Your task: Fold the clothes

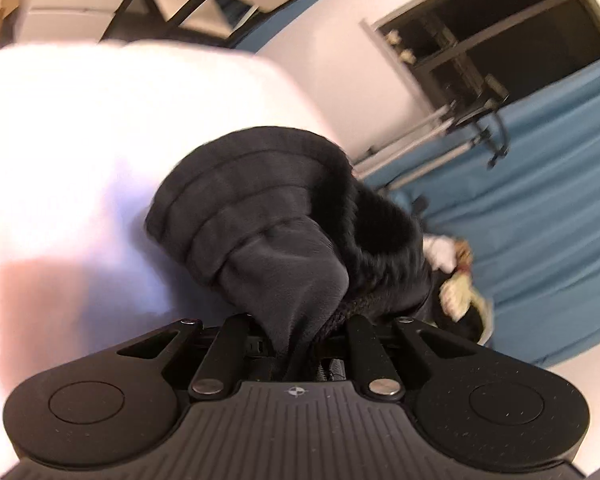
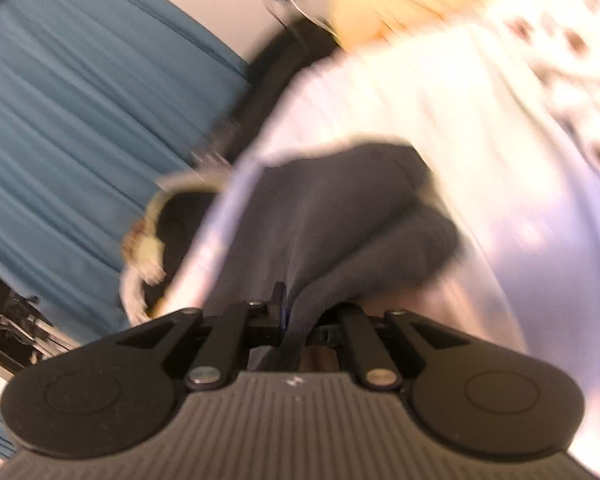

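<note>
A dark grey fleece garment (image 1: 268,216) with a black furry lining hangs bunched in front of my left gripper (image 1: 300,340), which is shut on a fold of it. The same dark garment (image 2: 340,216) shows in the right wrist view, and my right gripper (image 2: 296,320) is shut on another part of it. The cloth is lifted over a white surface (image 1: 80,140); that surface also shows in the right wrist view (image 2: 520,160). Both views are blurred by motion.
A blue curtain (image 1: 540,220) hangs at the right and shows in the right wrist view (image 2: 80,100). A pile of pale and patterned clothes (image 1: 456,276) lies beyond the garment. A dark window (image 1: 500,20) and a metal stand (image 1: 460,128) are behind.
</note>
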Demonstrator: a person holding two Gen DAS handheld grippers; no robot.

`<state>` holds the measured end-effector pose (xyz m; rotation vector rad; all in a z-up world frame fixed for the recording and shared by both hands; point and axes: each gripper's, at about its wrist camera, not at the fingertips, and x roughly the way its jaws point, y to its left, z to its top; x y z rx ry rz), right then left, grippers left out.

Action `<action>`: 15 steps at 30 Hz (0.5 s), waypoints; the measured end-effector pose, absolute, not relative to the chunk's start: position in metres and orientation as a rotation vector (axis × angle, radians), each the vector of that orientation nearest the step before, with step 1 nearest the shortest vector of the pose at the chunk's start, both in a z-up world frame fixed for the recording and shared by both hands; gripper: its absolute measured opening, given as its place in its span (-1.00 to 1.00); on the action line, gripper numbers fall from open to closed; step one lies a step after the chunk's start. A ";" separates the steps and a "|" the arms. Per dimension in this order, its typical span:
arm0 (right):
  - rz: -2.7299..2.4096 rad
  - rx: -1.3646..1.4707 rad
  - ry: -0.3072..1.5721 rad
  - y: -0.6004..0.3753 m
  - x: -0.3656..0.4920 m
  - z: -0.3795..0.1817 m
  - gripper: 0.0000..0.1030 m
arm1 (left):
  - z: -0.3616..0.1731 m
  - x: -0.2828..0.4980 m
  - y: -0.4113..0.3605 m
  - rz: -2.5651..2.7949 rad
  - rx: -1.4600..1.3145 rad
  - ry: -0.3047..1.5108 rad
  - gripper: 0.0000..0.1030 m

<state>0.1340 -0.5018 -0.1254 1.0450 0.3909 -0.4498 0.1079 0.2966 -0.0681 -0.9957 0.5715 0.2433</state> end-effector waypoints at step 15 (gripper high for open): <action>-0.320 0.501 0.338 -0.408 0.099 -0.041 -0.17 | 0.010 0.054 0.233 0.145 -0.394 0.462 0.74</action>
